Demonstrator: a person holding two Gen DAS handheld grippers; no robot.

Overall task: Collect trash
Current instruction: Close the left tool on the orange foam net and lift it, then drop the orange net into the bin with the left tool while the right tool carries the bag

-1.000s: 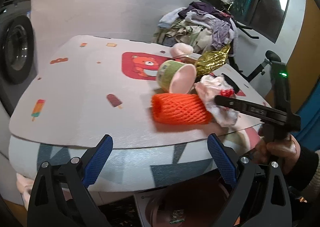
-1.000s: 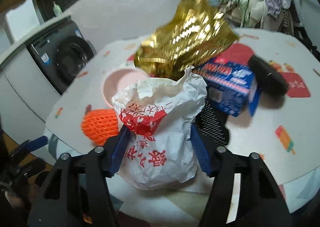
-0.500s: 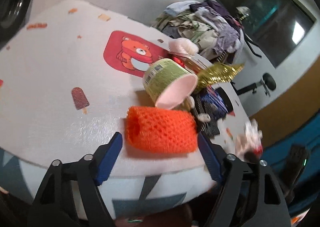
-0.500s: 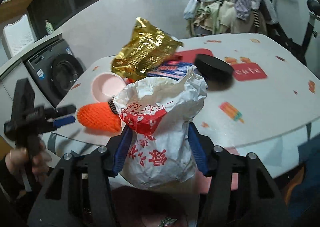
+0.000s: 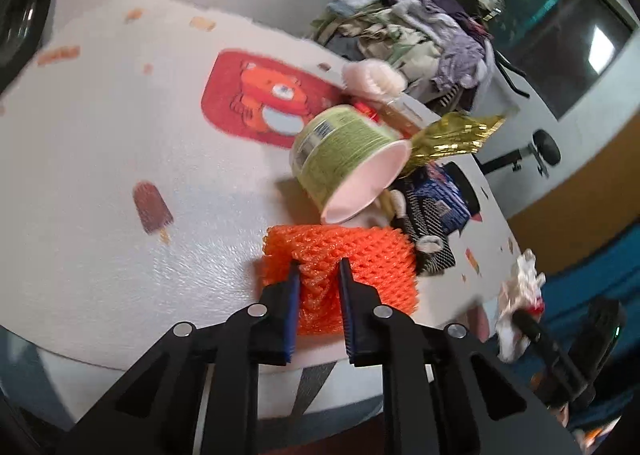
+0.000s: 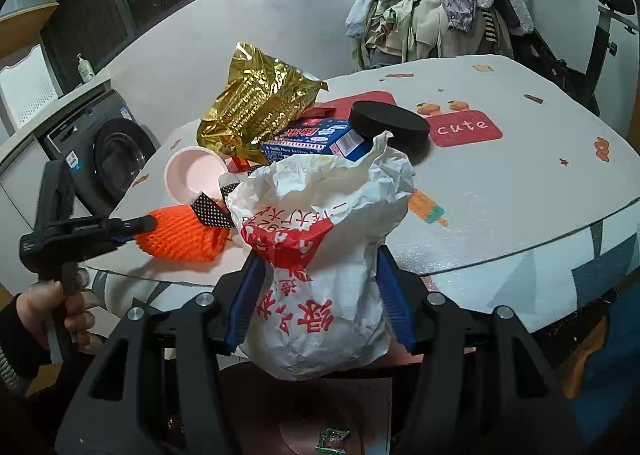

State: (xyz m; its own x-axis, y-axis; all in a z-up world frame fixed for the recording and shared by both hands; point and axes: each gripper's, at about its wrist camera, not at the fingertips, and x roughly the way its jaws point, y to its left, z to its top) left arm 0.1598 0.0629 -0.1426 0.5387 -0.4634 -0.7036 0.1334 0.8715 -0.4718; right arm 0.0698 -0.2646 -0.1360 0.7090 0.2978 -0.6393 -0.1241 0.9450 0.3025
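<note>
While the right gripper [image 6: 316, 295] held the crumpled white paper bag [image 6: 320, 255] clamped above the pink bin [image 6: 320, 407] at six o'clock, the left gripper [image 5: 318, 275] stood pinched on the orange foam net sleeve [image 5: 360, 259], which next needed lifting binward

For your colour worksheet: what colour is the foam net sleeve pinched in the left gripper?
Bright orange: the foam net sleeve, clearest in the left wrist view.

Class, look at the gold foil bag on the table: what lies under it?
The gold foil bag rests on a blue carton, beside a pink cup. Whatever lies beneath its middle stays hidden.
</note>
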